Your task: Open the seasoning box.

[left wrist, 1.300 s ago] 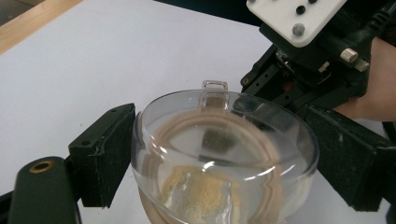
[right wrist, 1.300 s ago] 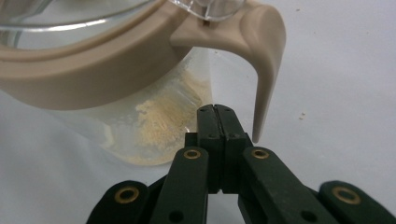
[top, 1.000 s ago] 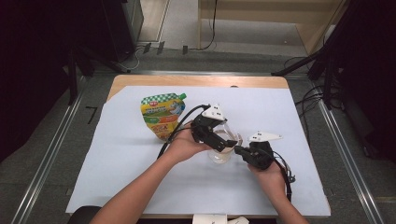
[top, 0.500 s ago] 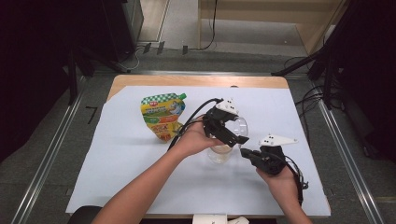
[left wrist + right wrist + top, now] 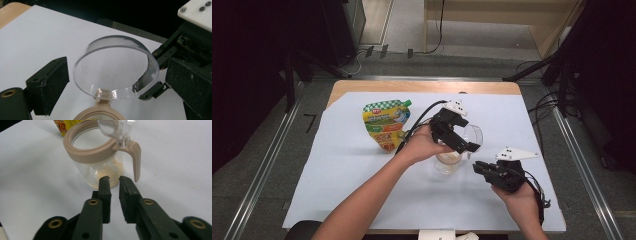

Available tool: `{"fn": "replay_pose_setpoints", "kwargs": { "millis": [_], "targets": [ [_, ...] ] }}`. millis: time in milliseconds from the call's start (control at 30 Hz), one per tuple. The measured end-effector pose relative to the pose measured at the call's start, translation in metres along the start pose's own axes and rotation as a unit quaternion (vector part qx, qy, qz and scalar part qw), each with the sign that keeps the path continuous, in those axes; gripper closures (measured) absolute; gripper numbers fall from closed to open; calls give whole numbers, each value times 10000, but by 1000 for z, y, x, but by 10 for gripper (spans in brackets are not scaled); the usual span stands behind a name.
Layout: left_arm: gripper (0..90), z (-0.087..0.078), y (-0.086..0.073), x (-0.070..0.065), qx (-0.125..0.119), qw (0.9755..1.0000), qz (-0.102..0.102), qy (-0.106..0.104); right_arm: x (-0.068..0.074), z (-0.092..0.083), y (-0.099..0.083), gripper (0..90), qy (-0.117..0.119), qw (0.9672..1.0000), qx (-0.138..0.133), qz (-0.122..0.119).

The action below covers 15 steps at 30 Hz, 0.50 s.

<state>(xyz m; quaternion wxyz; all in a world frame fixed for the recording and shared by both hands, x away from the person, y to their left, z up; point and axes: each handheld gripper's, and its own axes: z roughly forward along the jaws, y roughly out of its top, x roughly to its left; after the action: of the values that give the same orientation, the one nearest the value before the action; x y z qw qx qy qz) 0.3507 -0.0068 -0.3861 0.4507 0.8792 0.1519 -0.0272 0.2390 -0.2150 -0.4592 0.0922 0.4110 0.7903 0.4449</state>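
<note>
A clear jar [image 5: 448, 162] with a beige collar [image 5: 85, 152] and a little beige powder stands mid-table. Its clear round lid [image 5: 473, 136] is tipped up on its hinge [image 5: 103, 95]. My left gripper [image 5: 460, 140] hovers over the jar, open, with one jaw on each side of the raised lid [image 5: 117, 70] and neither pad pressing on it. My right gripper [image 5: 479, 167] sits low to the jar's right, pointing at the jar [image 5: 100, 170] below its beige lever tab [image 5: 136, 160]. Its jaws [image 5: 115, 181] have just been opening; a narrow gap holds nothing.
A green and yellow food pouch [image 5: 386, 125] lies flat to the left of the jar. A pale blue sheet [image 5: 337, 190] covers the wooden table [image 5: 362, 86]. Dark floor, rails and cables surround the table.
The right gripper has drawn back from the jar toward the lower right and its jaws have parted slightly. The clear lid now stands raised. The left gripper shifted a little up and right.
</note>
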Motion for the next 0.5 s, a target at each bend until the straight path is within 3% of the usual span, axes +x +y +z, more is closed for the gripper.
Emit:
{"fn": "replay_pose_setpoints", "kwargs": {
  "millis": [200, 333, 400, 500],
  "targets": [
    [62, -12, 10, -2, -13, 9998, 153, 105, 2, 4, 0, 748, 90, 10000, 24, -30],
    [75, -22, 13, -2, -4, 9999, 114, 84, 3, 4, 1, 736, 115, 9999, 9, -41],
    [150, -28, 12, -1, 28, 9999, 144, 57, 4, 3, 1, 700, 125, 9999, 3, -1],
    [163, -34, 8, 1, 182, 9997, 125, 100, 8, 2, 0, 645, 230, 9997, -39, 62]
  ]
}}
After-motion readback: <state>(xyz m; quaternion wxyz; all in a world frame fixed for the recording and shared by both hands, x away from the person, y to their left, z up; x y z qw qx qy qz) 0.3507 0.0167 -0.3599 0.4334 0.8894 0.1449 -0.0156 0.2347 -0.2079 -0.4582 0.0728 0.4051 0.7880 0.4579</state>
